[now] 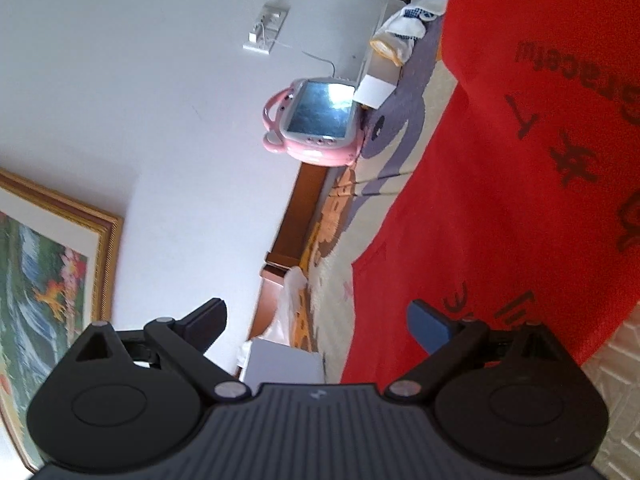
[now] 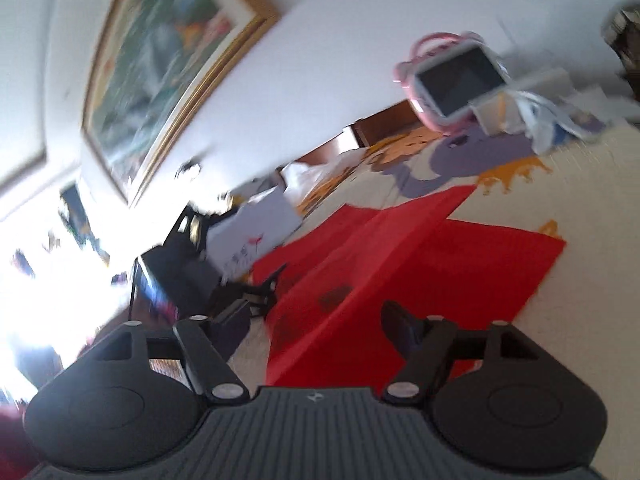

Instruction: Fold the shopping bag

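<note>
A pink toy tablet point(image 1: 316, 120) stands against the white wall point(image 1: 160, 100); a gold-framed painting point(image 1: 48, 280) hangs nearby.

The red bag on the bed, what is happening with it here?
A person is folding a red shopping bag with two hand-held grippers. The bag lies on a patterned bed cover, one part already turned over. Both the left gripper and the right gripper are open and hold nothing at this moment. A pink tablet stands by the wall.
</note>
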The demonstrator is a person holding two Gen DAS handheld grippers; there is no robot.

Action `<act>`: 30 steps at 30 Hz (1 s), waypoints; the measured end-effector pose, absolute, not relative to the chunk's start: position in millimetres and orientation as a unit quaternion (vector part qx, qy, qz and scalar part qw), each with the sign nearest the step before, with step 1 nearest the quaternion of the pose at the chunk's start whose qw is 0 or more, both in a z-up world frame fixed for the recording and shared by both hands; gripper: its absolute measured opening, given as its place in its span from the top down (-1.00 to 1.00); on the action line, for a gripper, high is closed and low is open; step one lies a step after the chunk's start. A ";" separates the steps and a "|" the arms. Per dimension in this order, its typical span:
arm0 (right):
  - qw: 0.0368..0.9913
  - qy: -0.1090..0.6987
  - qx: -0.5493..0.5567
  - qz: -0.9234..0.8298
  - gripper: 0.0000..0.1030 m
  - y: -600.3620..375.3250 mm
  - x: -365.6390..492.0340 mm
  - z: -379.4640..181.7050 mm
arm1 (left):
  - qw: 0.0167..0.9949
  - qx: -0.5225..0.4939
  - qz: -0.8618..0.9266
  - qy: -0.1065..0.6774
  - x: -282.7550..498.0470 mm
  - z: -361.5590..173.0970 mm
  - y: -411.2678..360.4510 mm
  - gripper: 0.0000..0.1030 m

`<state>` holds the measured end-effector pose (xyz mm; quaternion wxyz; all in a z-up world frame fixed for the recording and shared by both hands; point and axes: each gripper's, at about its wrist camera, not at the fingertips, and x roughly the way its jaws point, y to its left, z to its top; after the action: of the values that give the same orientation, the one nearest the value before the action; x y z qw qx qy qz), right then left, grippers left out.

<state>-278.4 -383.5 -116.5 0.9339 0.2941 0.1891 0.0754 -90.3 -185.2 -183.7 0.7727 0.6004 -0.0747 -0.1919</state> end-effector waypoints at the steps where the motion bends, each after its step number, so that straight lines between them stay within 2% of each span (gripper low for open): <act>1: 0.936 0.190 0.287 0.070 -0.29 -381.8 -274.4 -115.6 | 0.771 0.602 -0.190 -0.082 -91.7 -184.8 -184.6 -0.87; 3: 0.940 0.192 0.275 0.063 -0.06 -379.8 -269.0 -115.0 | 0.771 0.602 -0.188 -0.094 -93.7 -186.4 -183.0 -0.87; 6: 0.942 0.193 0.267 0.070 0.43 -379.2 -256.8 -115.1 | 0.772 0.598 -0.191 -0.099 -94.0 -185.6 -180.8 -0.87; 7: 0.944 0.192 0.259 0.070 0.76 -379.3 -253.1 -115.2 | 0.773 0.596 -0.192 -0.099 -93.9 -185.1 -180.2 -0.88; 8: 0.946 0.191 0.251 0.068 0.88 -379.5 -250.8 -115.6 | 0.775 0.594 -0.194 -0.098 -94.0 -183.8 -179.0 -0.89; 13: 0.963 0.137 0.221 0.078 0.96 -379.4 -256.5 -106.5 | 0.796 0.566 -0.195 -0.092 -97.0 -170.8 -168.8 -0.92; 17: 0.964 0.150 0.220 0.021 0.96 -390.4 -248.6 -106.1 | 0.809 0.546 -0.196 -0.091 -104.1 -164.3 -164.6 -0.93; 21: 0.943 0.173 0.283 -0.034 0.96 -414.5 -238.6 -126.2 | 0.792 0.565 -0.206 -0.104 -118.6 -172.3 -169.6 -0.93; 24: 0.912 0.165 0.376 -0.024 0.96 -436.6 -235.2 -143.5 | 0.772 0.579 -0.231 -0.125 -134.4 -176.8 -176.0 -0.93; 27: 0.920 0.114 0.375 -0.002 0.96 -438.5 -235.3 -131.9 | 0.759 0.573 -0.271 -0.150 -151.8 -174.6 -184.5 -0.93; 30: 0.910 0.112 0.399 -0.015 0.96 -451.9 -219.0 -127.9 | 0.751 0.558 -0.305 -0.176 -167.3 -172.6 -191.6 -0.93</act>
<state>-219.0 -451.9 -127.9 0.9098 0.3993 0.1124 -0.0150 -167.3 -191.6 -172.6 0.7513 0.5578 -0.1763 -0.3054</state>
